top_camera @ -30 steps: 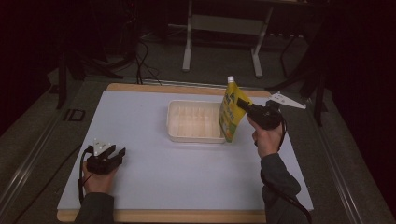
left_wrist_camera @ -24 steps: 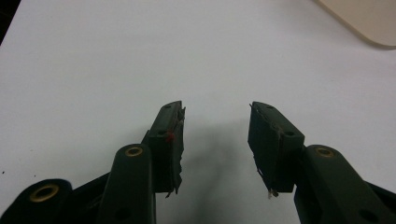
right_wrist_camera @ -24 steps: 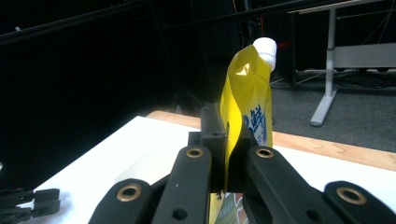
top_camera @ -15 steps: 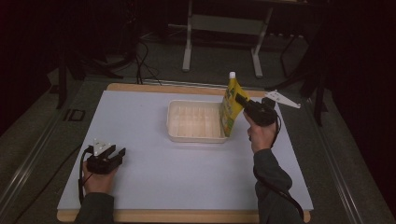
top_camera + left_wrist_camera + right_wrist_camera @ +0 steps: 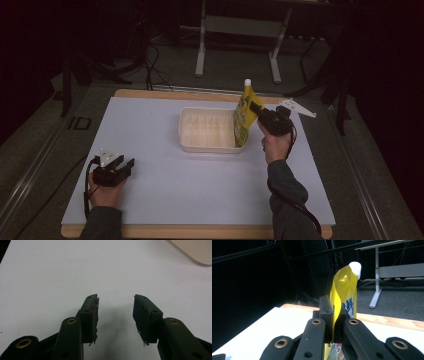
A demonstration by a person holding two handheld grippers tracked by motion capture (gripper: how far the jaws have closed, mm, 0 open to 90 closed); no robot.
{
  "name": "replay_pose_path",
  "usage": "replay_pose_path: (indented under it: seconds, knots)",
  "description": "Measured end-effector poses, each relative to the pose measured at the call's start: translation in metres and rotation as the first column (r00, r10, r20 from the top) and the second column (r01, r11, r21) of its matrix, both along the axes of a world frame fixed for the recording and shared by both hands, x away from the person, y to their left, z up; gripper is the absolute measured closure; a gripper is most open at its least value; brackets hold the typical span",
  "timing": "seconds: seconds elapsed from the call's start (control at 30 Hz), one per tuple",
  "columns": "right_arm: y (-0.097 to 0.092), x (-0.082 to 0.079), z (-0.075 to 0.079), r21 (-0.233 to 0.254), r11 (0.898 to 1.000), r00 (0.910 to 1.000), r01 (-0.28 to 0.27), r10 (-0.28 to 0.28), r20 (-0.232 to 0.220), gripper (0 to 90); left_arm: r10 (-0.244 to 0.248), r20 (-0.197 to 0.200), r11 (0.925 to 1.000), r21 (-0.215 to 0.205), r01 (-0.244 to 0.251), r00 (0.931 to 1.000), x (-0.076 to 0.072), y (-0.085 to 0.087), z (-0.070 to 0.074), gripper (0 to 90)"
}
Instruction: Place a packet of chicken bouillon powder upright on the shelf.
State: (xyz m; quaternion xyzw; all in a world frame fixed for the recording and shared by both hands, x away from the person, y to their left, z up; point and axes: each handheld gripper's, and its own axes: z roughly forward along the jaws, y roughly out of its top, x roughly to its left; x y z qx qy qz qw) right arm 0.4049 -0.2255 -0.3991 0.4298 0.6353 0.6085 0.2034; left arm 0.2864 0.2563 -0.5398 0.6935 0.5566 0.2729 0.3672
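Dark floor and metal stands lay beyond the white desk [image 5: 150, 130]. Pinched flat between the right gripper's [image 5: 333, 322] jaws was a yellow plastic pouch with a white screw cap [image 5: 245, 117], upright, long axis vertical, cap pointing up. Over the last second it had shifted from beside the translucent plastic tray [image 5: 207, 131] near the desk's far edge to its right end, bottom dipping inside, so placing it there looked nearly done. The left gripper [image 5: 115, 312] rested near the near-left corner, jaws spread on nothing.
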Motion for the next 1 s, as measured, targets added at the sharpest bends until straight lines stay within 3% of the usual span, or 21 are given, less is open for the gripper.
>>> replay_pose_path:
  seconds: [0.2,0.47,1.0]
  knots:
    - [0.000,0.000,0.000,-0.016,1.000,0.9999,0.011,-0.011,-0.012,90.0,0.000,-0.001,1.0000,0.002,0.000,1.0000,0.000,0.000,0.000,54.5]
    - [0.008,0.001,-0.005,-0.081,0.996,0.9989,0.024,-0.027,-0.039,90.0,-0.001,-0.002,1.0000,0.001,0.001,1.0000,0.000,0.000,0.000,54.4]
    - [0.022,0.003,-0.003,-0.233,0.972,0.9948,-0.006,-0.018,-0.100,90.0,-0.001,-0.003,1.0000,0.002,0.001,1.0000,0.000,-0.001,0.000,54.2]
